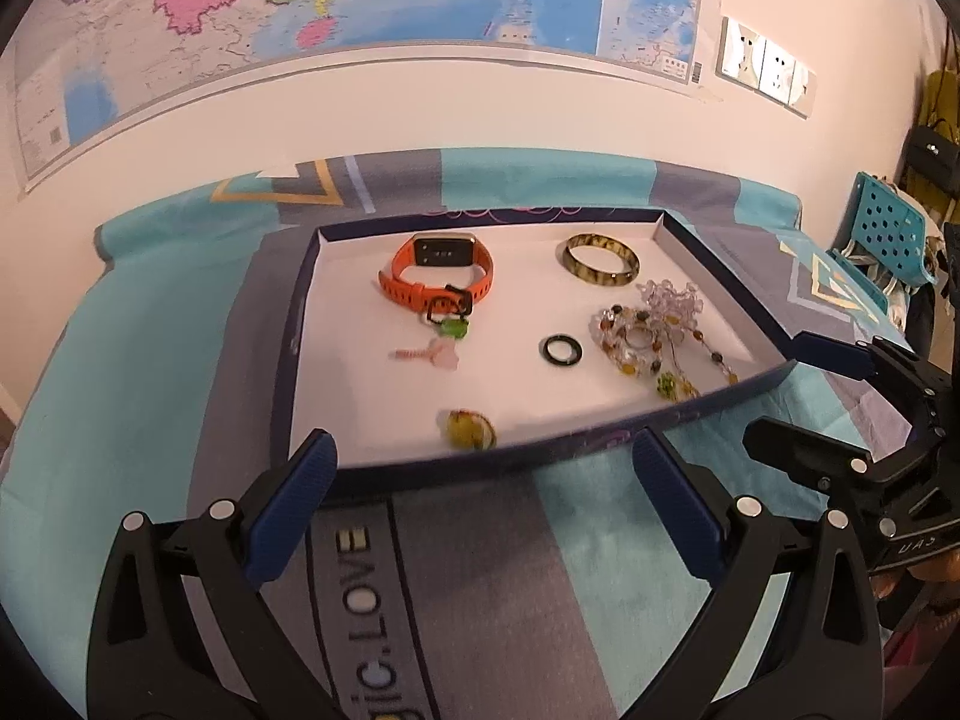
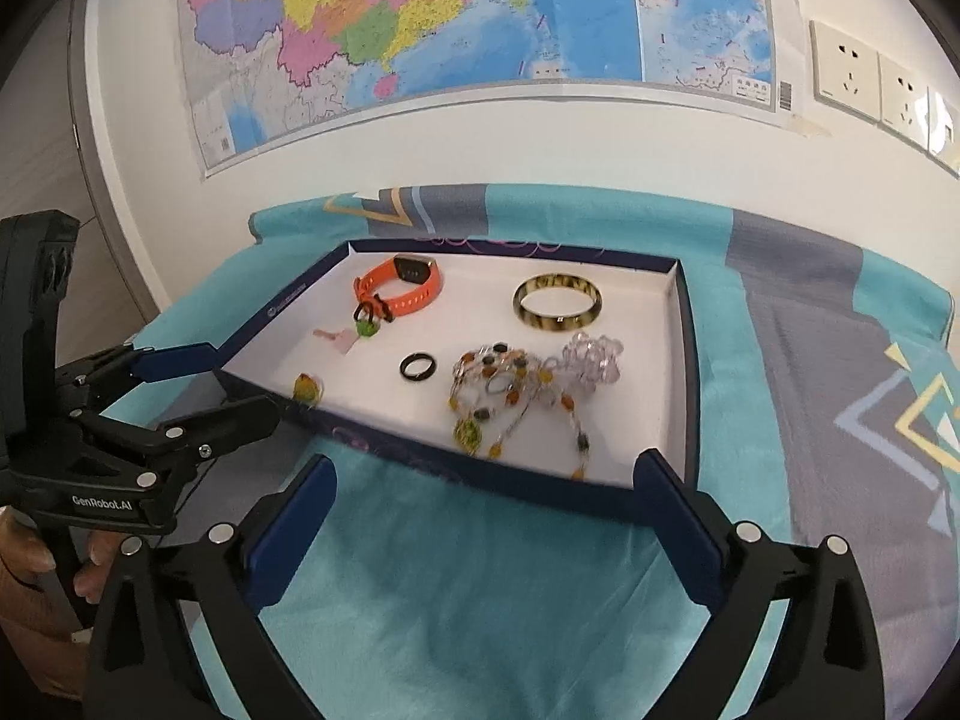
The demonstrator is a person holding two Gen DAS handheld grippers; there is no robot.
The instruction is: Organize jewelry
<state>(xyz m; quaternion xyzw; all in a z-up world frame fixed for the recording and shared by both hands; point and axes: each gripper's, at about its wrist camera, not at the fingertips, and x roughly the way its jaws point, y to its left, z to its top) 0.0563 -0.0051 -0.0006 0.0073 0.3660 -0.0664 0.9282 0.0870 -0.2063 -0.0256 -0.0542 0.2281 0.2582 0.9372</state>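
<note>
Tray (image 1: 708,243): shallow, dark-rimmed, white inside, on the patterned cloth – near edge just ahead of both tongs, holding every piece.
Left tongs (image 1: 480,474): spread wide, nothing between the blue pads, tips just short of the tray's near rim.
Right tongs (image 2: 486,495): likewise wide apart and empty, right tip beside the tray's near right corner.
Orange watch (image 1: 435,276): far side of the tray, ahead and a little left of the left tongs; rubbery strap, light, grippy – best pinched across the strap, not the face.
Mottled bangle (image 2: 557,302): far right, straight ahead of the right tongs; rigid, probably smooth and slippery, likely brittle – to be taken across one wall of the hoop.
Beaded strands (image 2: 510,390): tangled heap closest to the right tongs; limp, likely to trail and snag – to be lifted at the thickest bunch.
Clear bead cluster (image 2: 591,357): touching the heap's far right side; hard, knobbly.
Black ring (image 1: 562,351): between watch and beads; small, stiff, apt to skid.
Yellow-green piece (image 1: 471,429): nearest the left tongs, just inside the near rim; blurred, kind unclear.
</note>
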